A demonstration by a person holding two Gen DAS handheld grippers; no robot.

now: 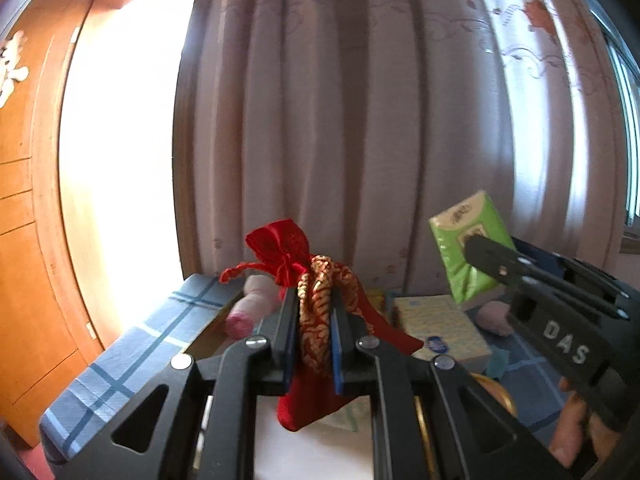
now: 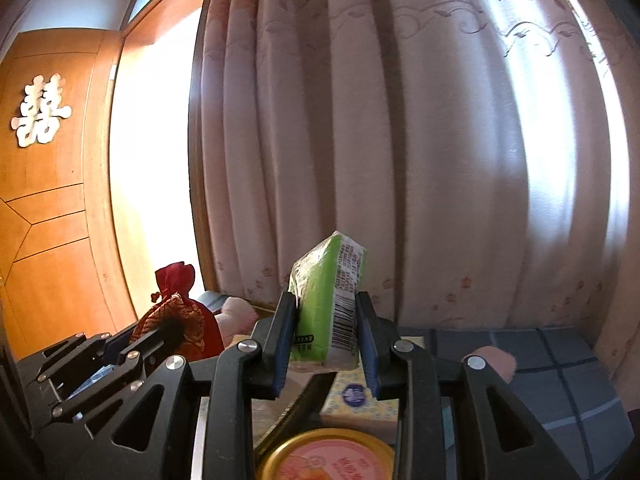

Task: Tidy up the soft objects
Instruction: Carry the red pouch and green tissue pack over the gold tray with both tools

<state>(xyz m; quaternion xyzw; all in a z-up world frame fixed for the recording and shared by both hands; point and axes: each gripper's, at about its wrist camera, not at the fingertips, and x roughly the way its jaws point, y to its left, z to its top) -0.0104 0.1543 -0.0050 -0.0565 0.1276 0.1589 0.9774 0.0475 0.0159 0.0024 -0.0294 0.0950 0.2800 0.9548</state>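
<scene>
Both are loaded and lifted: left hand-held gripper (image 1: 314, 344) clamps the red pouch (image 1: 320, 320), hanging long-axis down, while the right hand-held gripper (image 2: 326, 344) pinches the green tissue pack (image 2: 328, 304) upright. The blue plaid bin (image 1: 132, 352) sits around 9 o'clock from the pouch, nearer the left.

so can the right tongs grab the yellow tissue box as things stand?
Probably not yet. The right tongs are shut on the green tissue pack, so they are full. The yellow tissue box lies uncovered just below them; nothing else seems to block it.

Blown-out window glare — fisheye-bent, dark edges.
</scene>
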